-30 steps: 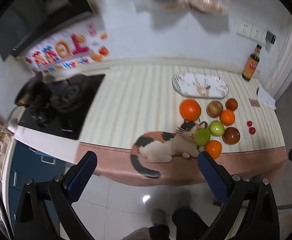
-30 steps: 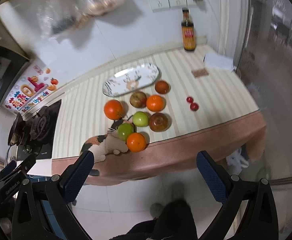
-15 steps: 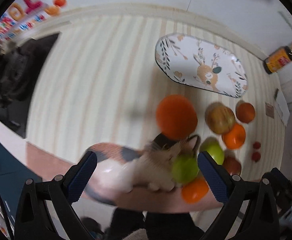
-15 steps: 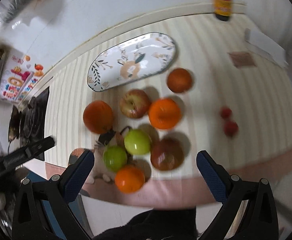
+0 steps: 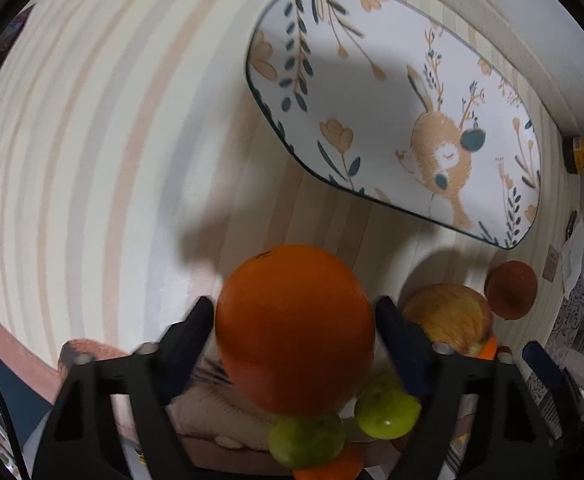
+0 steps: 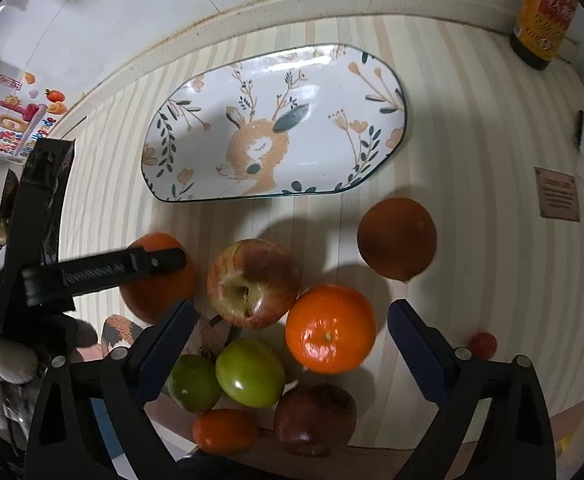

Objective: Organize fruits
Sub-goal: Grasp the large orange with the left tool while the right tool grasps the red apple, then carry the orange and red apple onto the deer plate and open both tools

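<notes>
My left gripper (image 5: 293, 312) is shut on a big orange (image 5: 292, 328); in the right wrist view its finger lies across that orange (image 6: 156, 296). The empty oval deer-pattern plate (image 5: 371, 60) lies beyond it, also in the right wrist view (image 6: 331, 80). My right gripper (image 6: 288, 316) is open above the fruit cluster, with a red-yellow apple (image 6: 252, 280) and an orange mandarin (image 6: 329, 328) between its fingers. Two green fruits (image 6: 250, 372), a dark red apple (image 6: 315, 420), a small orange fruit (image 6: 224, 430) and a brownish orange (image 6: 397, 238) lie around them.
A sauce bottle (image 6: 539, 16) stands at the back right by the wall. A small red cherry tomato (image 6: 481, 344) lies right of the cluster. A cat figure (image 5: 220, 412) printed on the striped cloth (image 5: 92, 140) shows under the fruit. A brown card (image 6: 557, 196) lies far right.
Both grippers dropped down close over the counter. The left gripper's fingers closed onto the big orange. The right gripper stayed open and came over the fruit cluster.
</notes>
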A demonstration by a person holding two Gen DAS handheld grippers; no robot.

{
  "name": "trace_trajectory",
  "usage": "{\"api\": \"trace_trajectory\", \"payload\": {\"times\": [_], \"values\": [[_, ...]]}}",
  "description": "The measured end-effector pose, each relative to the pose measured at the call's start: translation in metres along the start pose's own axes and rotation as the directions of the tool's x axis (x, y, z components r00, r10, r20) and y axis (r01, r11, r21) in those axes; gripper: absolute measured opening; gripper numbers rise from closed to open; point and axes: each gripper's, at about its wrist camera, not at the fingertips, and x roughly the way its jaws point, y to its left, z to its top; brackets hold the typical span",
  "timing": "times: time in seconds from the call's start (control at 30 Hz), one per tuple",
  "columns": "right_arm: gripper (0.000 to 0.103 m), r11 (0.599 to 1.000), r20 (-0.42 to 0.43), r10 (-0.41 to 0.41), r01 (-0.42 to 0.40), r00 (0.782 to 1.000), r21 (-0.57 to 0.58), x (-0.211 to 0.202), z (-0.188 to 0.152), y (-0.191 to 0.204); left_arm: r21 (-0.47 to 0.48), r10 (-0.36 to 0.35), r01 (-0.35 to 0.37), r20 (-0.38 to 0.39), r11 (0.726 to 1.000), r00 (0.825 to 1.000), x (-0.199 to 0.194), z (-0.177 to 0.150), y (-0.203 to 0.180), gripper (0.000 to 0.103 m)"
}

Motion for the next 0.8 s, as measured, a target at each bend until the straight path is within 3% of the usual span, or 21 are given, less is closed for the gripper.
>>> {"api": "trace_trajectory", "payload": {"times": [0.13, 0.3, 0.43, 0.5, 0.8], "values": [[0.094, 1.0, -0.028, 0.012, -0.012, 1.0, -0.001, 0.015, 0.007, 0.006, -0.003, -0.02, 0.02, 0.039, 1.0, 0.999, -0.005, -0.006, 0.009, 0.076], [0.093, 0.999, -0.06, 0.008, -0.011, 0.998, -0.039, 0.031, 0.014, 0.021, 0.01, 0.067, -0.068, 0.06, 0.998, 0.996, -0.01, -0.021, 0.039, 0.076], [0.092, 0.996, -0.083, -0.013, 0.005, 0.996, -0.093, 0.047, 0.021, 0.038, 0.007, 0.079, -0.079, 0.075, 0.997, 0.994, -0.012, -0.029, 0.055, 0.076], [0.085, 0.993, -0.1, -0.029, 0.017, 0.995, -0.117, 0.055, 0.023, 0.044, 0.017, 0.086, -0.088, 0.08, 0.996, 0.993, -0.013, -0.029, 0.055, 0.076], [0.072, 0.981, -0.143, -0.105, 0.079, 0.984, -0.179, 0.083, 0.025, 0.059, 0.048, 0.12, -0.125, 0.082, 0.991, 0.989, -0.016, -0.015, 0.043, 0.077]]}}
